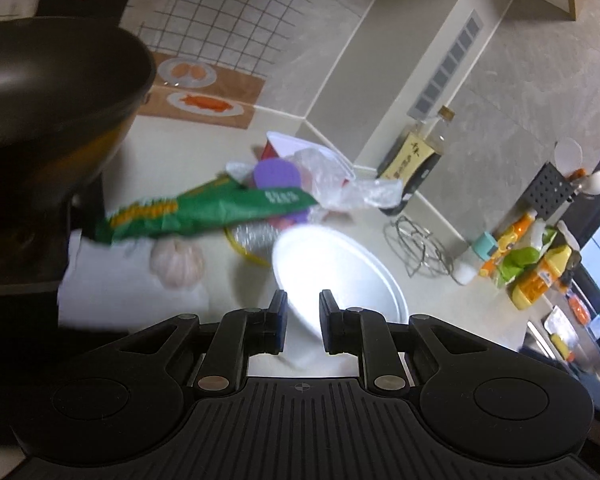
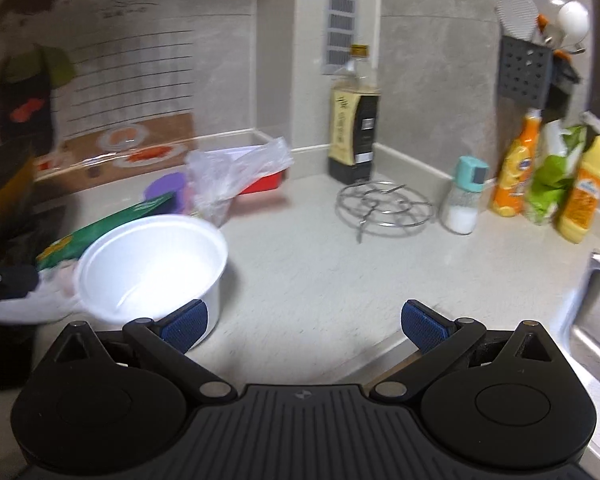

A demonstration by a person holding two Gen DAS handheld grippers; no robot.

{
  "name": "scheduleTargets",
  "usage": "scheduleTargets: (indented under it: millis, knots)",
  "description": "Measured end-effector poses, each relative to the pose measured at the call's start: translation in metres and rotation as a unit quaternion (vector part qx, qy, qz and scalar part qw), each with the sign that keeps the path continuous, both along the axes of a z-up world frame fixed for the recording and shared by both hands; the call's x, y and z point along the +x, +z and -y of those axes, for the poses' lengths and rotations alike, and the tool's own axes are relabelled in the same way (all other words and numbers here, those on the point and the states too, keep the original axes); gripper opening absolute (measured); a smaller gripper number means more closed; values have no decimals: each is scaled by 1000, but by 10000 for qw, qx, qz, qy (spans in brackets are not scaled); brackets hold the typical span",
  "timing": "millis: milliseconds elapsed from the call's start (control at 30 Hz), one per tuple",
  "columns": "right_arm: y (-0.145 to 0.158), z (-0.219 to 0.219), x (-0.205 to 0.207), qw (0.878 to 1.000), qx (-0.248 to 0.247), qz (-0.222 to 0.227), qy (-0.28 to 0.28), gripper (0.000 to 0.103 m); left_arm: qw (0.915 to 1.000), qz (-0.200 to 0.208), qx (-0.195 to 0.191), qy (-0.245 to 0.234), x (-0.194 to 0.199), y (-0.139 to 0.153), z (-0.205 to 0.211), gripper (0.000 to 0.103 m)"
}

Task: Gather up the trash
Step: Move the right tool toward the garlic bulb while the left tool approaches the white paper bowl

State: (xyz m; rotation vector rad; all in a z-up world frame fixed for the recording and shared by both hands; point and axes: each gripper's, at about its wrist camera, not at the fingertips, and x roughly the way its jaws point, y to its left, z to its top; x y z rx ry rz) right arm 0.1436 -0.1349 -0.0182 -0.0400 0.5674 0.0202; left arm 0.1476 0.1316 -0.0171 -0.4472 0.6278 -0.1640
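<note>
Left of the bowl (image 2: 152, 264) lay a crinkled green wrapper (image 1: 204, 212); your left gripper (image 1: 303, 320) pinched that smooth white foam bowl's rim, seemingly carrying it off. Right of the bowl, your right gripper (image 2: 304, 324) gaped empty. Next, you likely needed the filmy bag (image 2: 236, 176) behind.

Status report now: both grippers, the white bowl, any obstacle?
Left gripper shut on white bowl rim. Right gripper open, empty. Trash pile behind bowl.
</note>
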Motion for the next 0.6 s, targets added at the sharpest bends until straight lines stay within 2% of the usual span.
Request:
scheduleTargets:
  millis: [67, 133, 300, 367, 600]
  knots:
    - [1, -11, 1, 9995, -182, 11, -260, 103, 9999, 62, -98, -88, 16, 1, -7, 20]
    - [2, -18, -1, 9985, -355, -47, -417, 98, 9996, 125, -97, -219, 31, -1, -8, 20]
    - [3, -16, -10, 9974, -419, -225, -538, 97, 9983, -50, 517, -272, 55, -11, 10, 20]
    - [5, -12, -12, 9974, -409, -259, -532, 97, 9980, -230, 517, -287, 61, -19, 14, 21]
    - [3, 9, -2, 9978, -474, -182, -415, 97, 9954, -648, 688, 163, 74, -40, 29, 22]
